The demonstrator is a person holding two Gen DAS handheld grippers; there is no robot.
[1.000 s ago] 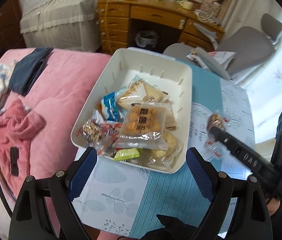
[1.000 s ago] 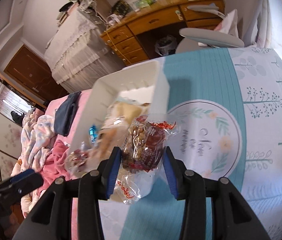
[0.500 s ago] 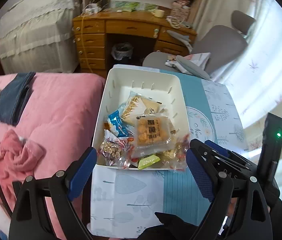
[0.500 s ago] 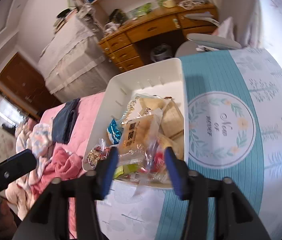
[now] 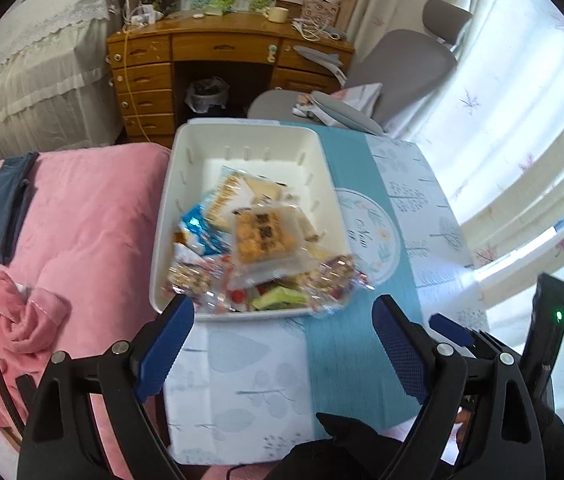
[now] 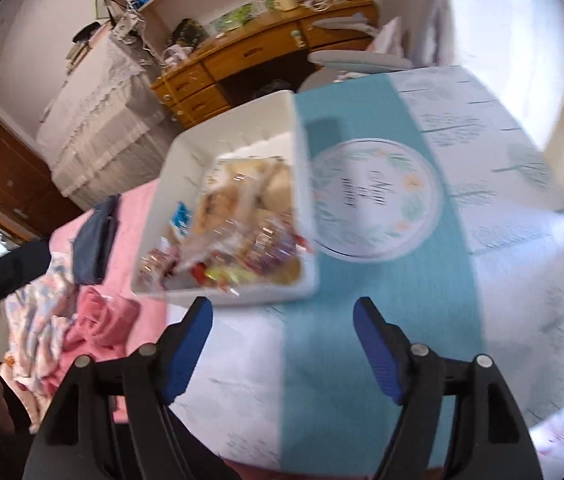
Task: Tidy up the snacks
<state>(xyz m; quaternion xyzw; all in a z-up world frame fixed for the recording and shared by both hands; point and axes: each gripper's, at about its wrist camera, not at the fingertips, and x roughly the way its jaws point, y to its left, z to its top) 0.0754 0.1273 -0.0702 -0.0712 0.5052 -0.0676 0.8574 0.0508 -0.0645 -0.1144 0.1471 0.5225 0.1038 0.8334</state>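
Left gripper (image 5: pixel 282 344) spread wide, nothing between its blue pads. Right gripper (image 6: pixel 282 344) with jaws opening, likewise empty. Just ahead of both, white rectangular plastic bin (image 5: pixel 242 136) on teal-and-white printed tablecloth (image 5: pixel 345 360), heaped with clear-wrapped snack packets (image 5: pixel 262 236). Left of the bin, pink quilted bedspread (image 5: pixel 94 208).

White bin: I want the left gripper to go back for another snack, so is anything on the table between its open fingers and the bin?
Nothing visible: only bare tablecloth separates the left gripper from the white bin.
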